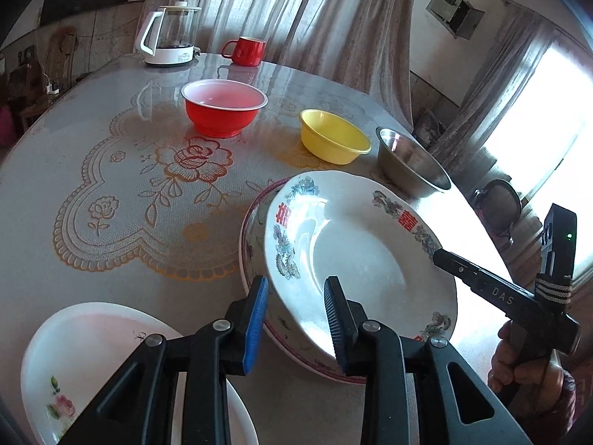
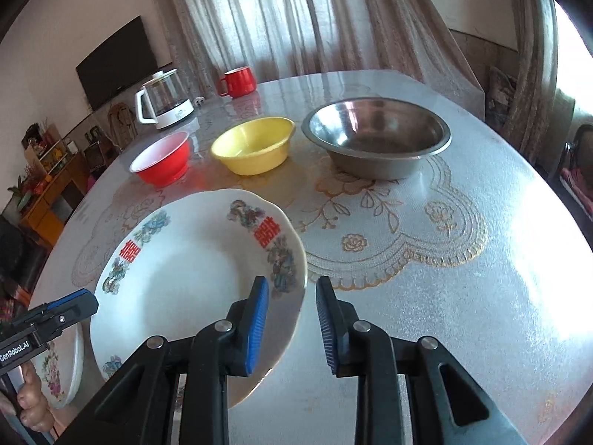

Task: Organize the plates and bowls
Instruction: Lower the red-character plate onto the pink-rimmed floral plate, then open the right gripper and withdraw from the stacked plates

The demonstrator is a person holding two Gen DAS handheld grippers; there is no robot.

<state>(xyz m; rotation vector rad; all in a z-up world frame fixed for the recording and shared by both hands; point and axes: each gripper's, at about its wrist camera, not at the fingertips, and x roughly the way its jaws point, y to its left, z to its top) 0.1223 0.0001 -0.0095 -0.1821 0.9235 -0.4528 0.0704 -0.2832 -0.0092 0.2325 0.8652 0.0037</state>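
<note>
A white plate with red characters and floral rim point(image 1: 355, 244) point(image 2: 192, 274) rests tilted on a red-rimmed plate point(image 1: 252, 237). My left gripper point(image 1: 296, 319) is open, its jaws straddling the white plate's near rim. My right gripper point(image 2: 292, 322) is open, its jaws either side of that plate's right edge; it also shows in the left wrist view point(image 1: 441, 254). A rose-patterned white plate point(image 1: 92, 356) point(image 2: 61, 371) lies at the near left. A red bowl point(image 1: 224, 107) point(image 2: 163, 163), a yellow bowl point(image 1: 333, 135) point(image 2: 255, 144) and a steel bowl point(image 1: 411, 163) point(image 2: 376, 141) stand beyond.
A glass kettle point(image 1: 168, 35) point(image 2: 163, 100) and a red mug point(image 1: 246, 50) point(image 2: 239, 81) stand at the far edge of the round table point(image 1: 92, 155) point(image 2: 463, 278). Curtains hang behind. A chair point(image 1: 498, 204) stands to the right.
</note>
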